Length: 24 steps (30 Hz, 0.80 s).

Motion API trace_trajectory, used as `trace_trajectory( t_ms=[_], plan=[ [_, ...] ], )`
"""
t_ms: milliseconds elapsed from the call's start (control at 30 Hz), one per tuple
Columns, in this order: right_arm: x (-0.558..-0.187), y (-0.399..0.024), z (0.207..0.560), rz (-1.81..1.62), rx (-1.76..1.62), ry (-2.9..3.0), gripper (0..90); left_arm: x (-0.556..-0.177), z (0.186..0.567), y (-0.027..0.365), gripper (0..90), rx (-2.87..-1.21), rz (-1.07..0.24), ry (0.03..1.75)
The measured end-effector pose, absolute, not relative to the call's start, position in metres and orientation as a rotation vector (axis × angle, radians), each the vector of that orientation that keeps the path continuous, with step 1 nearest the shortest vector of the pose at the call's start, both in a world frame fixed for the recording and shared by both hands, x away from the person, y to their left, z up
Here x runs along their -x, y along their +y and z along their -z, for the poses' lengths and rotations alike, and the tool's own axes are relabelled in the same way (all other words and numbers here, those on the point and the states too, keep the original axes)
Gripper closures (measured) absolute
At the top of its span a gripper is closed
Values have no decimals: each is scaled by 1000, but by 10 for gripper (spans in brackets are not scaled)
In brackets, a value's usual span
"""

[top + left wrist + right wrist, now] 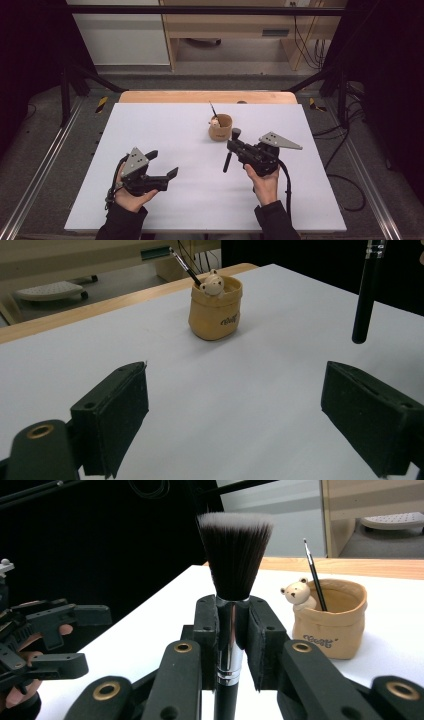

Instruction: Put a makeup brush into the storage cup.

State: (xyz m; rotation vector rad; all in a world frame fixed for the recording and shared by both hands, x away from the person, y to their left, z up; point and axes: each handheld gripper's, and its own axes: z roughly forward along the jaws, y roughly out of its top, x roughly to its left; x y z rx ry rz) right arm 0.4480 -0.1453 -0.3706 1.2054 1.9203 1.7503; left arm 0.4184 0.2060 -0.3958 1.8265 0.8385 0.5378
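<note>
makeup brush (233, 575) clamped upright in my right gripper (233, 630), bristles up, just right of the pen cup (220, 128). thin brush (314, 575) already in cup. left gripper (162, 165) wide open, empty. remaining, i judge: seat the big brush.

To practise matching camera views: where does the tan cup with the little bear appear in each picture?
High view: the cup stands right of centre, toward the table's far edge.
Left gripper view: upper middle, beyond the open claw.
Right gripper view: right side, behind the clamped brush.
Shared landmark: the thin brush leaning in the cup.
</note>
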Motion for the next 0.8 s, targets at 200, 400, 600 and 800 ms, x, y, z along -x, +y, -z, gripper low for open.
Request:
trace_trajectory(
  t_ms=[200, 400, 600, 800],
  plan=[
    [-449, -149, 368, -1735, -1197, 1913, 774, -417, 402, 218, 93, -1820, -536, 845],
    [-452, -150, 364, -1718, -1179, 1902, 774, -415, 406, 228, 77, -1821, -542, 854],
    [-457, -150, 361, -1705, -1172, 1897, 774, -414, 411, 237, 74, -1827, -562, 870],
    [-465, -149, 359, -1685, -1159, 1895, 774, -413, 413, 246, 73, -1813, -572, 885]
  ],
)
